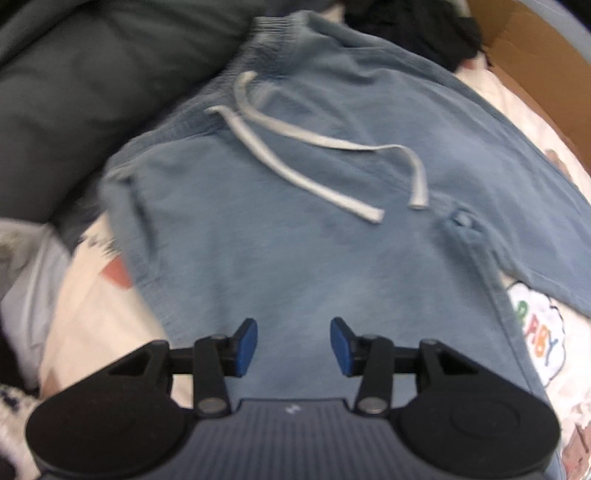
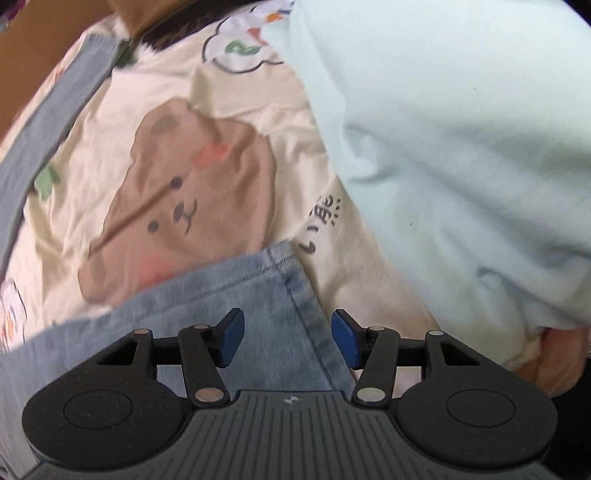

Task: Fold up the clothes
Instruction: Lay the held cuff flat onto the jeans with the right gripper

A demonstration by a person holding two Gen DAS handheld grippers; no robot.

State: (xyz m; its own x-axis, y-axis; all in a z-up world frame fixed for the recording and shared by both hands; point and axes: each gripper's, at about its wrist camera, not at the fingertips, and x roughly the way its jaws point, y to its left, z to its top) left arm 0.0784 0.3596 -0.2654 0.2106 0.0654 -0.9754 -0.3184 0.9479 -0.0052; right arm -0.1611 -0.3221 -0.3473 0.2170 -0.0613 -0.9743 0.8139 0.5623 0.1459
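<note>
Blue-grey sweat shorts (image 1: 295,206) with a white drawstring (image 1: 295,155) lie spread flat on a cartoon-print bedsheet (image 1: 546,354), waistband toward the far side. My left gripper (image 1: 293,347) hovers open over the shorts' near leg, nothing between its blue pads. In the right wrist view, my right gripper (image 2: 288,338) is open above the hemmed corner of a light-wash denim piece (image 2: 258,291). A strip of blue-grey fabric (image 2: 55,118) crosses the far left. The sheet there shows a brown bear print (image 2: 192,195).
A pale mint garment (image 2: 461,140) is heaped at the right of the right wrist view. A dark grey pillow or blanket (image 1: 92,92) lies left of the shorts, dark clothing (image 1: 413,26) beyond them, a brown cardboard surface (image 1: 535,66) at far right.
</note>
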